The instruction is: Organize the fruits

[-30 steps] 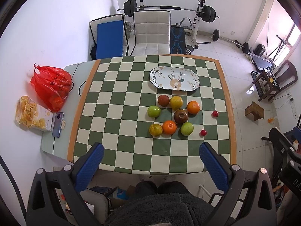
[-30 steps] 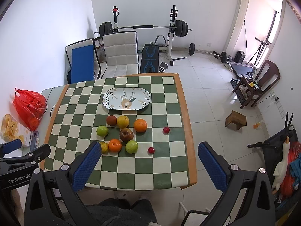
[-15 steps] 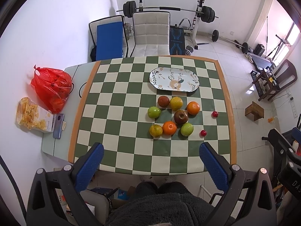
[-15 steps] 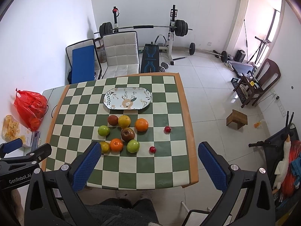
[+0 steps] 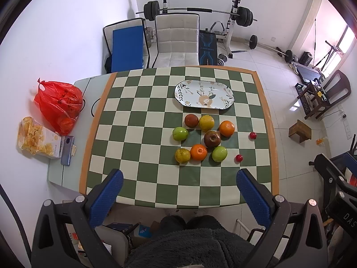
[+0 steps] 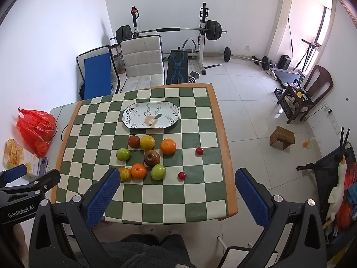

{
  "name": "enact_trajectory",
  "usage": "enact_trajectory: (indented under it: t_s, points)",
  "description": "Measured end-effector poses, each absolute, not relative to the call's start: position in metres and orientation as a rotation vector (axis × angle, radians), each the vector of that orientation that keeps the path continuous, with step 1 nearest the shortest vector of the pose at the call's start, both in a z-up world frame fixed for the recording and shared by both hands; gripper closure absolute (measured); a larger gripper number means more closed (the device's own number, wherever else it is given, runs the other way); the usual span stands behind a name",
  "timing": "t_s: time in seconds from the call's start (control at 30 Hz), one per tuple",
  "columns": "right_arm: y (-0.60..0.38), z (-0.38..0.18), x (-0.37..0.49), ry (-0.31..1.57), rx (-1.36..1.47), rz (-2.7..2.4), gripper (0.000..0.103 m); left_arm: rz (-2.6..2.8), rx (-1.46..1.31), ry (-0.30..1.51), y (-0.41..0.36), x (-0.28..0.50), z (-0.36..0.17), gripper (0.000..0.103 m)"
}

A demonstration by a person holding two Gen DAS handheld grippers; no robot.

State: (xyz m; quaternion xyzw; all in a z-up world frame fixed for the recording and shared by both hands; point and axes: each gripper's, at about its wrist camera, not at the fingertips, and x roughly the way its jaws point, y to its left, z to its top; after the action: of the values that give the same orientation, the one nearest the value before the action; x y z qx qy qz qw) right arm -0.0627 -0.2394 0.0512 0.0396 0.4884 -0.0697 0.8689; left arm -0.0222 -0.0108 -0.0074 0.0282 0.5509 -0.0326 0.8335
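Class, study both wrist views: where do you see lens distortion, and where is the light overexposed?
Left wrist view: fisheye bends the checkered table edges outward, and the window at far right is blown out pinkish. Right wrist view: same curvature, dark corner vignetting, and the bright doorway is washed out.

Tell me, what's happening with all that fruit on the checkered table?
A person holds a left gripper and a right gripper above the near edge of the table, both open and empty. The fruits sit loose in a cluster, with two small red ones off to the right. The patterned plate behind them has no fruit on it.
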Motion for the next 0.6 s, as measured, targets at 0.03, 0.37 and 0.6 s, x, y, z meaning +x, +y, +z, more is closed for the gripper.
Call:
enact_trajectory:
  t_s: [0.03, 0.37, 0.6]
  points:
    - [-0.239, 0.051, -0.063, 1.022, 0.083, -0.145, 0.0, -0.069, 0.058, 1.168, -0.012, -0.024, -0.008, 0.0]
    - [-0.239, 0.051, -0.062, 1.022, 0.085, -0.145, 0.0, -0.071, 0.062, 1.163, -0.007, -0.015, -0.005, 0.0]
    - [-0.239, 0.051, -0.062, 1.022, 0.085, -0.147, 0.0, -0.069, 0.06, 1.164, -0.008, -0.017, -0.005, 0.0]
